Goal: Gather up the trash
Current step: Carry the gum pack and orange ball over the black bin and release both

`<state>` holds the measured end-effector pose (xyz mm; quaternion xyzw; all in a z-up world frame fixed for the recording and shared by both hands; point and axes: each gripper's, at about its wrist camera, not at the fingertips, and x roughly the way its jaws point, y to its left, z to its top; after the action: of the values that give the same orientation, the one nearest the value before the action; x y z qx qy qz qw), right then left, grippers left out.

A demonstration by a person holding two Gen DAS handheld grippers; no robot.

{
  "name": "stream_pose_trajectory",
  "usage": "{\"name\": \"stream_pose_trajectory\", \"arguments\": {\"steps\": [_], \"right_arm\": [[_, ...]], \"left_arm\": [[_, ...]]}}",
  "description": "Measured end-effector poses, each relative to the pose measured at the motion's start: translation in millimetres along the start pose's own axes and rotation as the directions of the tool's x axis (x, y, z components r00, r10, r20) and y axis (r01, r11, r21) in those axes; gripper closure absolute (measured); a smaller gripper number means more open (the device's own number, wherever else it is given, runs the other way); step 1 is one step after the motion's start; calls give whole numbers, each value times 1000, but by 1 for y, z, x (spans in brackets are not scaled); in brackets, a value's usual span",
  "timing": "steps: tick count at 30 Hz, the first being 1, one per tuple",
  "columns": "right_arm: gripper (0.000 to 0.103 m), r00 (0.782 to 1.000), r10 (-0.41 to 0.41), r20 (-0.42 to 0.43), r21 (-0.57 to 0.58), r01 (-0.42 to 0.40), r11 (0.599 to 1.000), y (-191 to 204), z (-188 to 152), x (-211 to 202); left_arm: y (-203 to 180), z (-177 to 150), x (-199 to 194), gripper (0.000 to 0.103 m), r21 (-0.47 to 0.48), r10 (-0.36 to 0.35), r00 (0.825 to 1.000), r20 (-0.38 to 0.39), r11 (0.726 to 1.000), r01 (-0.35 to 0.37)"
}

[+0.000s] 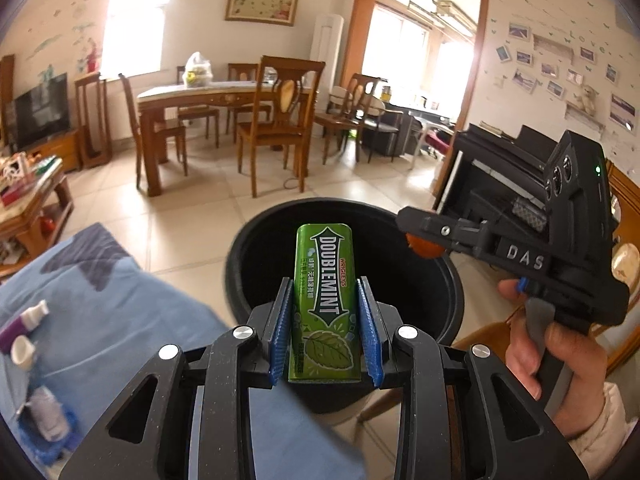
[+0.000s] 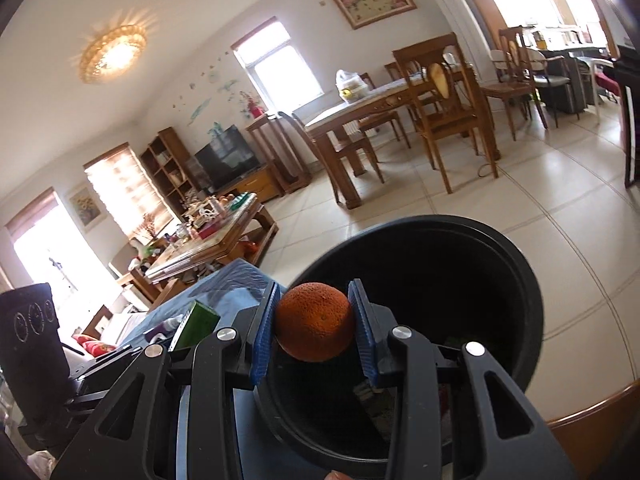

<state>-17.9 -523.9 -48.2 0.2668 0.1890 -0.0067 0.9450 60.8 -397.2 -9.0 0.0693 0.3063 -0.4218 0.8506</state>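
My left gripper (image 1: 325, 320) is shut on a green Doublemint gum box (image 1: 325, 280), held upright over the near rim of a black round bin (image 1: 248, 248). My right gripper (image 2: 316, 328) is shut on an orange (image 2: 315, 322), hanging over the same black bin (image 2: 520, 280). In the left wrist view the right gripper (image 1: 420, 242) comes in from the right, a hand (image 1: 560, 356) on its handle, with the orange (image 1: 424, 246) showing at its tips above the bin's far rim. The gum box (image 2: 196, 324) shows at the left of the right wrist view.
A blue cloth (image 1: 120, 304) covers the surface left of the bin, with small bottles (image 1: 28, 320) lying on it. A cluttered coffee table (image 2: 208, 232), a dining table with chairs (image 1: 224, 112) and a tiled floor (image 1: 192, 216) lie beyond. A wooden edge (image 2: 592, 416) curves by the bin.
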Motion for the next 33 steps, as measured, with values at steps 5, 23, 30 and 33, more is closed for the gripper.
{"name": "stream_pose_trajectory", "arguments": {"steps": [5, 23, 30, 33], "right_arm": [[67, 1000, -18, -14, 29, 18, 999, -15, -5, 2], [65, 998, -49, -26, 78, 51, 996, -36, -8, 2], [39, 998, -55, -23, 80, 57, 995, -33, -5, -1], [39, 998, -57, -24, 72, 58, 996, -28, -5, 0]], "left_arm": [[-9, 3, 26, 72, 12, -18, 999, -31, 1000, 19], [-13, 5, 58, 71, 25, -26, 996, -89, 999, 28], [-17, 7, 38, 26, 41, 26, 999, -20, 999, -25], [-15, 8, 24, 20, 46, 37, 999, 0, 998, -37]]}}
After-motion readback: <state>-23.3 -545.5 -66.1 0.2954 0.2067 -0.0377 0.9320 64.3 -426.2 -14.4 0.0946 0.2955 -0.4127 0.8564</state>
